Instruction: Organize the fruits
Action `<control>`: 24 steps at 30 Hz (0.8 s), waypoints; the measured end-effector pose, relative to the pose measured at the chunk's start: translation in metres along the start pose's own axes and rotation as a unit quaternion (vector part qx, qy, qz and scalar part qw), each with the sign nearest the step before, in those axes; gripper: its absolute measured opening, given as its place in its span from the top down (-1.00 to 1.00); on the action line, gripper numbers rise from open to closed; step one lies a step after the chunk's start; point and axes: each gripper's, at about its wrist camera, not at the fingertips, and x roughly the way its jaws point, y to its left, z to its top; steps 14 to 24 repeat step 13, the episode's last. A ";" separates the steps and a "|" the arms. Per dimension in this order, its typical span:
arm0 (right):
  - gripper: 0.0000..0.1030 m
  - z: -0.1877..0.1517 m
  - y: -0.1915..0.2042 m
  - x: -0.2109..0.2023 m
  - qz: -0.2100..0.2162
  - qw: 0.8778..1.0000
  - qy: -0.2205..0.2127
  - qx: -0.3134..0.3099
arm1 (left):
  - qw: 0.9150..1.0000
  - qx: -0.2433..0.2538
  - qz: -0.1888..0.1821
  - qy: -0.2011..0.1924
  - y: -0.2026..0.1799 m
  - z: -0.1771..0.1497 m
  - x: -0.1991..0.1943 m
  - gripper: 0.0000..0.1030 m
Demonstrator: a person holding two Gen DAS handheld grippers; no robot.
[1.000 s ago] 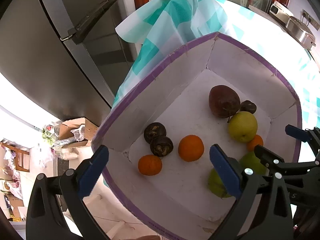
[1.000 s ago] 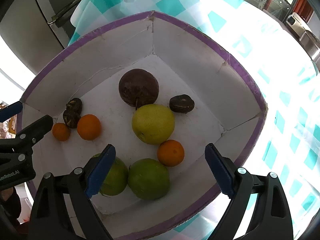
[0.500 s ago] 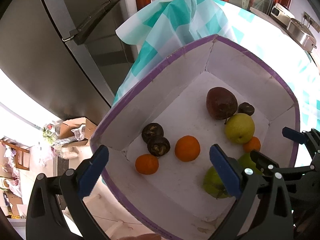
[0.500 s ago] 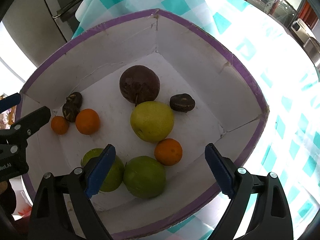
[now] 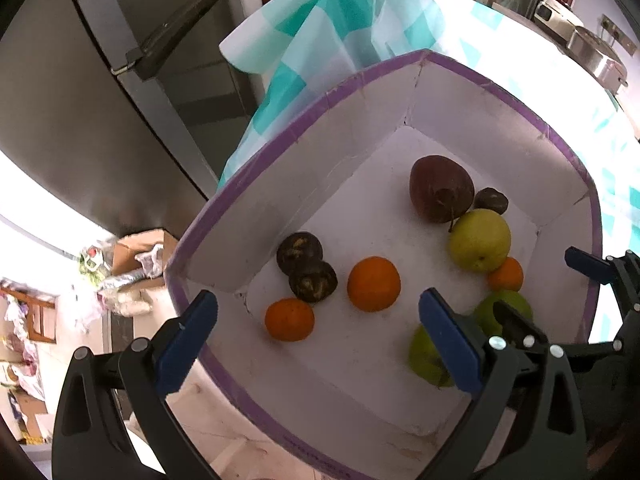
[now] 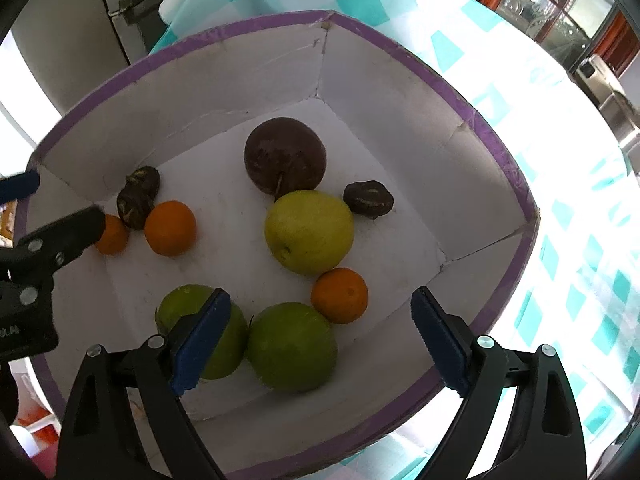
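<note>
Above the purple-rimmed white cardboard box (image 6: 494, 142) of loose fruit, the left gripper (image 5: 318, 338) and right gripper (image 6: 320, 334) hover with jaws apart, empty, seemingly choosing what to sort.

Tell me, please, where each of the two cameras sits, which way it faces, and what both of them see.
Left wrist: sits on the left gripper, looks down into the box from its fridge-side corner; its own open fingers and the right gripper show.
Right wrist: sits on the right gripper, looks down over the green fruits; its open fingers and the left gripper's tip show.
Shared: the box, the dark red fruit and the oranges.
</note>
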 end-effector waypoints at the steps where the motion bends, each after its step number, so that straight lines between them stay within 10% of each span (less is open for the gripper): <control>1: -0.74 -0.001 0.002 0.000 -0.002 1.000 0.000 -0.003 | 1.000 -0.002 0.005 -0.008 0.000 0.000 0.000 -0.96; 5: -0.73 -0.006 0.001 -0.015 0.019 1.000 -0.013 -0.001 | 0.999 -0.022 0.030 -0.036 0.001 0.002 -0.011 -0.96; 11: -0.74 -0.047 -0.082 -0.091 0.042 0.979 -0.172 0.096 | 0.990 -0.038 0.033 -0.133 -0.048 0.006 -0.074 -0.96; 24: -0.74 -0.070 -0.120 -0.088 0.013 0.978 -0.168 0.126 | 0.984 -0.038 -0.005 -0.173 -0.084 0.000 -0.092 -0.96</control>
